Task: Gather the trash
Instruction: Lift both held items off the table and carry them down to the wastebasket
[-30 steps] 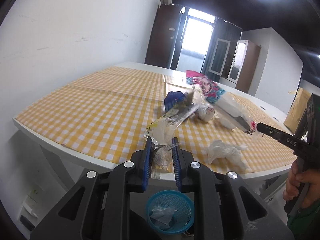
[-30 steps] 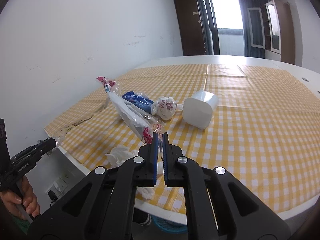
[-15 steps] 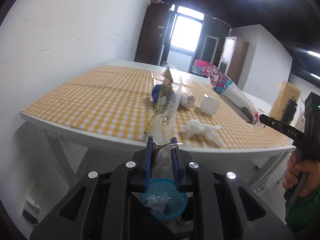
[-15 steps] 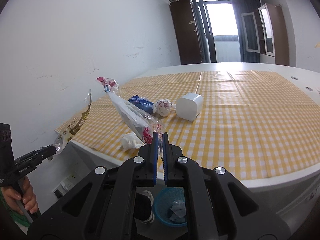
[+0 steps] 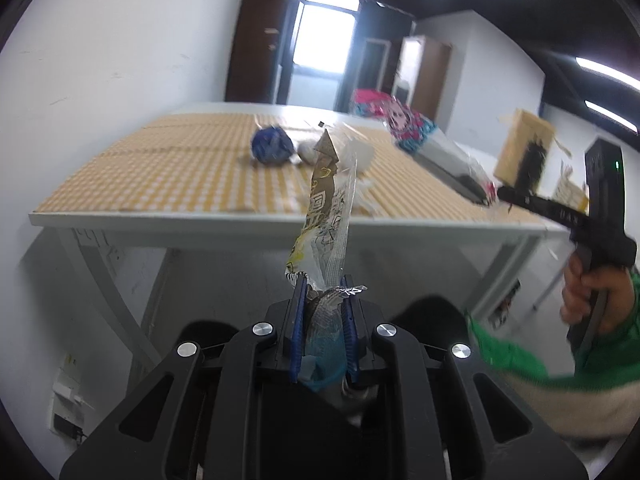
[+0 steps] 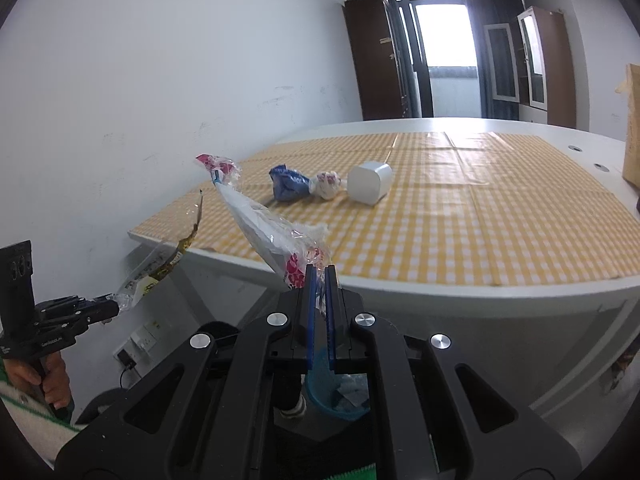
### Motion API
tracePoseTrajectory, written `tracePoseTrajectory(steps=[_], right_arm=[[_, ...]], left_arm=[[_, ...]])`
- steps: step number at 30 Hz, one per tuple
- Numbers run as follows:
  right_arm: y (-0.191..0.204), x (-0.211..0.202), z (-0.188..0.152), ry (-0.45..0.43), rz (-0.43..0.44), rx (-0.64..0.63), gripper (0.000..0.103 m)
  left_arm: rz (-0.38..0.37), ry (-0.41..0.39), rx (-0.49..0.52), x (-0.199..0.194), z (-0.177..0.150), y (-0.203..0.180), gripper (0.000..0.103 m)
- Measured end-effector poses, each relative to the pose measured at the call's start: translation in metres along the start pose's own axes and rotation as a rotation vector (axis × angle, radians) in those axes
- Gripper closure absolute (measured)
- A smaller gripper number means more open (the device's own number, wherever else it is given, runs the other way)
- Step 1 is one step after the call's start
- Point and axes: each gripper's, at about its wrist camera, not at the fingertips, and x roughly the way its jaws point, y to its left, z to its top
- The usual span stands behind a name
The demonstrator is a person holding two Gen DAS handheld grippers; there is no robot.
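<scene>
My left gripper [image 5: 322, 284] is shut on the crinkled end of a long clear wrapper with gold print [image 5: 326, 208], which stands up in front of the table edge. My right gripper [image 6: 319, 270] is shut on a long clear wrapper with pink ends [image 6: 260, 224] that slants up to the left. Each view shows the other hand: the right gripper [image 5: 500, 192] with its pink-topped wrapper [image 5: 404, 128], and the left gripper [image 6: 114, 306] with its gold wrapper [image 6: 176, 256]. A blue mesh trash basket [image 6: 332, 384] sits on the floor below the right jaws; it also shows between the left jaws, basket [image 5: 324, 354].
On the yellow checked table [image 6: 460, 216] lie a crumpled blue wrapper [image 6: 290, 186], a white and pink wad [image 6: 328, 184] and a white cube-shaped cup [image 6: 370, 182]. A white wall [image 6: 140, 100] stands to the left, with wall sockets [image 6: 144, 344] low down. Green sleeves [image 5: 516, 356] show at the edges.
Both grippers have pulled back off the table with their wrappers still held. The table edge now lies ahead and the blue basket sits under the jaws. The left view has rolled.
</scene>
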Motion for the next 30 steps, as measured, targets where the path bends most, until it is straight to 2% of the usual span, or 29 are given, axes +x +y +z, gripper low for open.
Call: tracePoseTrajectory(steps=[4, 7, 16, 24, 30], right_arm=[[-0.001, -0.002, -0.015, 0.039, 0.005, -0.004, 0.099], [0.004, 0.005, -0.032, 0.089, -0.002, -0.036, 0.099], [0.007, 0.047, -0.074, 0.244, -0.01, -0.05, 0.099], [-0.004, 0.096, -0.105, 0.363, -0.011, 0.006, 0.099], [-0.004, 0.132, -0.115, 0.421, -0.022, 0.027, 0.099]], left_arm=[[-0.039, 0.067, 0.004, 0.011, -0.014, -0.005, 0.087], [-0.041, 0.129, -0.002, 0.025, -0.02, -0.002, 0.087], [-0.098, 0.303, -0.146, 0.077, -0.046, 0.029, 0.087], [-0.119, 0.391, -0.246, 0.113, -0.066, 0.047, 0.087], [-0.104, 0.435, -0.229, 0.137, -0.069, 0.04, 0.087]])
